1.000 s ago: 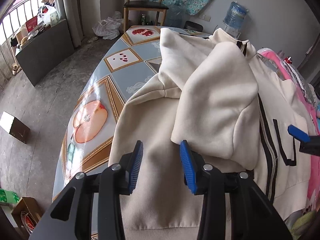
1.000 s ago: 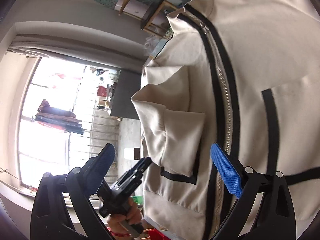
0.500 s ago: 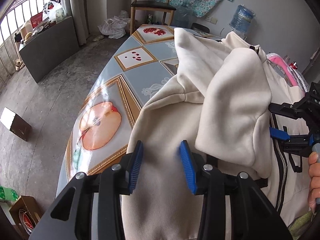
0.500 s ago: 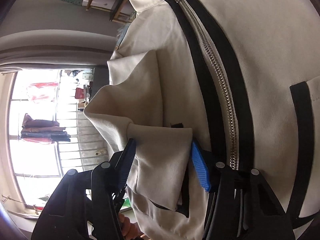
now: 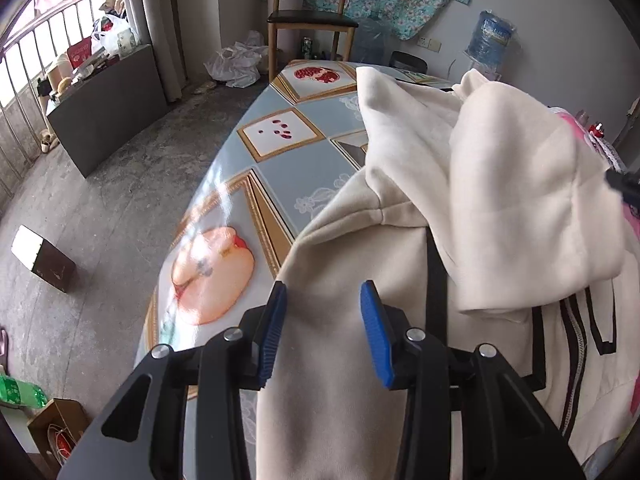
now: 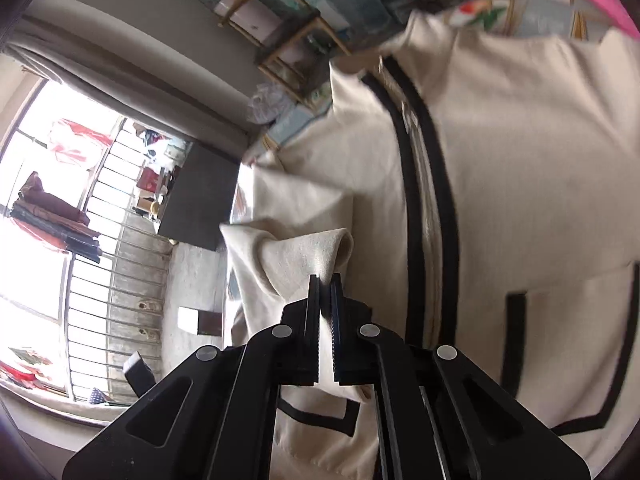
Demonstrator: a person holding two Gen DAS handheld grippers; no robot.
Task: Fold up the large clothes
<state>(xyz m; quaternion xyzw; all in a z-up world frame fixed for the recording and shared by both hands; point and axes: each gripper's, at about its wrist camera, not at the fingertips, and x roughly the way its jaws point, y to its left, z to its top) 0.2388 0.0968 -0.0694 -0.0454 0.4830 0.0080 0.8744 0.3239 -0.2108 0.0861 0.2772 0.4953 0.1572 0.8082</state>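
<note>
Pinching cream jacket (image 6: 500, 152) sleeve cuff (image 6: 304, 256): right tool (image 6: 325, 280).

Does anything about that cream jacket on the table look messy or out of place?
Yes. The cream jacket is rumpled: one sleeve is flopped in a heap across its body, and its near edge droops off the table. The right gripper pinches the sleeve's cuff.

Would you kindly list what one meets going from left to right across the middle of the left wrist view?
Dark cabinet → concrete floor → fruit-print tablecloth → cream zip jacket → pink fabric.
</note>
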